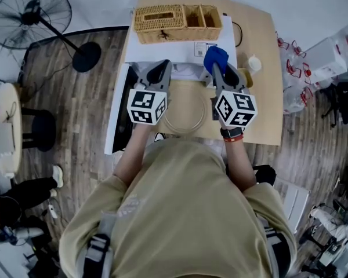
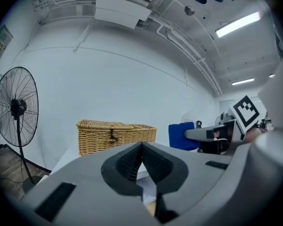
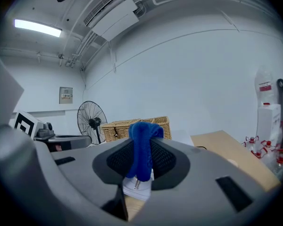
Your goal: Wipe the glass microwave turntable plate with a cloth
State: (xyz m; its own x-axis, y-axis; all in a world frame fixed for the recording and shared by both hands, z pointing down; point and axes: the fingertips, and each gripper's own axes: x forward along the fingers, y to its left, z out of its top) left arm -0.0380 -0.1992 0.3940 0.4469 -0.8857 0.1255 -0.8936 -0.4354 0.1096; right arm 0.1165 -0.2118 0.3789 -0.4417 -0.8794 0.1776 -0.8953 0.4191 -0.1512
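Here, right gripper [image 3: 140,150] fingers pinch the blue cloth [image 3: 144,130]; left gripper [image 2: 142,149] fingers closed, apparently empty.

Ahead of you, a tan worktop [image 1: 258,33] carried a woven wicker basket [image 1: 177,22] at its far edge, with two open compartments at the basket's right end. A small white object [image 1: 254,63] sat near the worktop's right side. To your left, a black pedestal fan [image 1: 30,16] stood on the wood-plank floor [image 1: 98,91], and a black stool [image 1: 40,129] stood beside a round pale table [image 1: 4,126]. Clear bags with red markings [image 1: 290,68] lay right of the worktop. A white air-conditioning unit [image 2: 120,8] hung high on the wall.
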